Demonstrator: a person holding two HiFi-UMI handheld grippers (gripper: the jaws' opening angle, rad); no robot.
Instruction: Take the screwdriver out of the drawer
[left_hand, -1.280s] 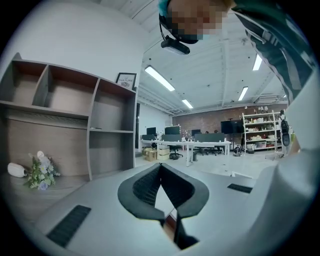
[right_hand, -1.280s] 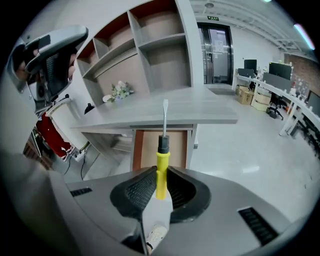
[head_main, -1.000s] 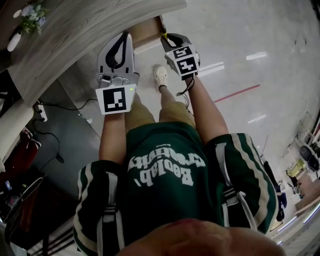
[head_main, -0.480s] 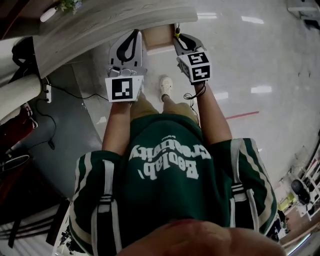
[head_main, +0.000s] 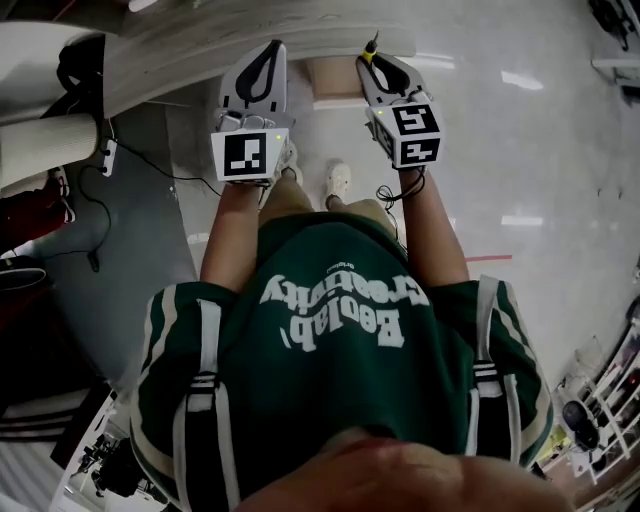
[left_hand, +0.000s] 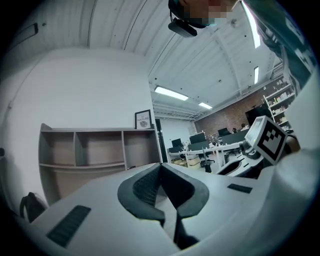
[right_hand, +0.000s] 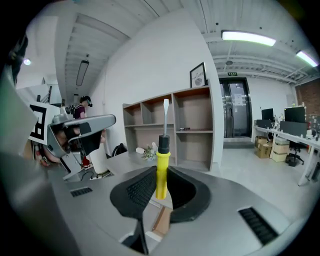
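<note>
My right gripper (right_hand: 161, 172) is shut on a screwdriver (right_hand: 161, 165) with a yellow handle and a black collar. Its metal shaft points straight up between the pads. In the head view the right gripper (head_main: 372, 62) is held up at the desk's edge, and the tip of the screwdriver (head_main: 370, 46) pokes out beyond the jaws. Just left of it is the open wooden drawer (head_main: 335, 76) under the desk top (head_main: 250, 30). Beside the right one, my left gripper (head_main: 268, 58) sits at about the same height. Its pads meet at the tip with nothing between them (left_hand: 160, 167).
An open shelf unit (right_hand: 192, 125) stands against the white wall behind the desk. A small vase of flowers (right_hand: 146, 150) rests on the desk top. On the floor to the left lie a power strip and cables (head_main: 108, 156). The person's shoe (head_main: 338, 180) stands below the drawer.
Both grippers have risen toward the desk edge, the right one carrying the screwdriver higher. The left stayed shut and empty, and the head view has tilted further over the desk.
</note>
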